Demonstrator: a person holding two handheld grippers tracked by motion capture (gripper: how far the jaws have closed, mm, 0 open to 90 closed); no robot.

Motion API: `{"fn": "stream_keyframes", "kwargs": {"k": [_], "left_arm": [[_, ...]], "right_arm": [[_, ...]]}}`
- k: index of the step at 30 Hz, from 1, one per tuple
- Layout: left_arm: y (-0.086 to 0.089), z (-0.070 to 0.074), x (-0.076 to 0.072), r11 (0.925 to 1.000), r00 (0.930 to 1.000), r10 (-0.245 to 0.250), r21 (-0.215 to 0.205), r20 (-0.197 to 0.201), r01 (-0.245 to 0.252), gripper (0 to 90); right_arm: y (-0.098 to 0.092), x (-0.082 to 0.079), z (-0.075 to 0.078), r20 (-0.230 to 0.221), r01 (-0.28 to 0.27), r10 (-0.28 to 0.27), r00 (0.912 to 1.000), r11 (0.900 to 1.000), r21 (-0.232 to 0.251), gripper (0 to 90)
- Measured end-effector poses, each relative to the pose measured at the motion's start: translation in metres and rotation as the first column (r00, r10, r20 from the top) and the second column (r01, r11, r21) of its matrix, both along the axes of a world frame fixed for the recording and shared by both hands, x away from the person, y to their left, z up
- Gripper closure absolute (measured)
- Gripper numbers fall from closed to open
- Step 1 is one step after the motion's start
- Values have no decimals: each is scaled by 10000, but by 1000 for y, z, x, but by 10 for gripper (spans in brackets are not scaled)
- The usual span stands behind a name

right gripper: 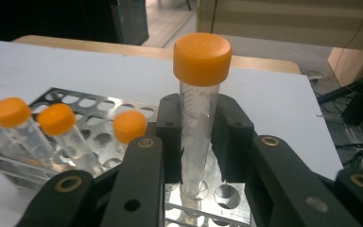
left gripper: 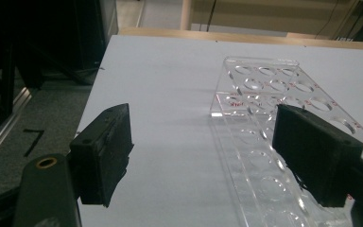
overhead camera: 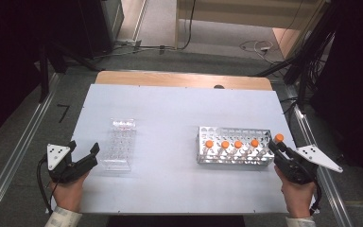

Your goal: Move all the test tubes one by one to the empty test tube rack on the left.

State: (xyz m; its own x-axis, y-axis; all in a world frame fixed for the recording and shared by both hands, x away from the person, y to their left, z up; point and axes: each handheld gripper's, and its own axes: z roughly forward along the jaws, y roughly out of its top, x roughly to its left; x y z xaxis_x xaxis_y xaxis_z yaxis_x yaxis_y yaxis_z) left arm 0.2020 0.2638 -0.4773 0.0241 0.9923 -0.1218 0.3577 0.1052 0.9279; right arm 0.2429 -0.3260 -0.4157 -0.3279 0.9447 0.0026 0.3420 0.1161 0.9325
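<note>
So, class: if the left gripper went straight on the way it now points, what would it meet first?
Probably the clear acrylic tube rack. It lies just ahead of the open left gripper, already under its right jaw, though depth is hard to judge; bare white table lies ahead of the other jaw.

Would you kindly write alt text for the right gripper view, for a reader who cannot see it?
The right hand-held gripper is shut on a clear tube with an orange cap, upright, its tip just above a hole of the metal rack. Three more orange-capped tubes lean in the rack at left, on a white table.
</note>
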Motion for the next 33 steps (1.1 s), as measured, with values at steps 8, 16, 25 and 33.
{"fn": "stream_keyframes", "kwargs": {"k": [8, 16, 25, 33], "left_arm": [[-2, 2, -2, 10000, 10000, -58, 66, 68, 57, 202], [-7, 7, -6, 9997, 9994, -216, 89, 273, 214, 203], [-18, 25, -4, 9953, 9937, -965, 12, 575, 965, 208], [-26, 32, 3, 9905, 9889, -1372, 52, 574, 1371, 210]], "right_arm": [[10, -18, 14, 25, -746, 746, 9972, 9971, 137, 723], [32, -33, 9, -452, -1973, 1973, 9793, 9803, 48, 723], [70, -30, 4, -688, -3127, 3123, 9475, 9498, 52, 724], [101, -24, -4, -933, -3773, 3741, 9227, 9259, -185, 723]]}}
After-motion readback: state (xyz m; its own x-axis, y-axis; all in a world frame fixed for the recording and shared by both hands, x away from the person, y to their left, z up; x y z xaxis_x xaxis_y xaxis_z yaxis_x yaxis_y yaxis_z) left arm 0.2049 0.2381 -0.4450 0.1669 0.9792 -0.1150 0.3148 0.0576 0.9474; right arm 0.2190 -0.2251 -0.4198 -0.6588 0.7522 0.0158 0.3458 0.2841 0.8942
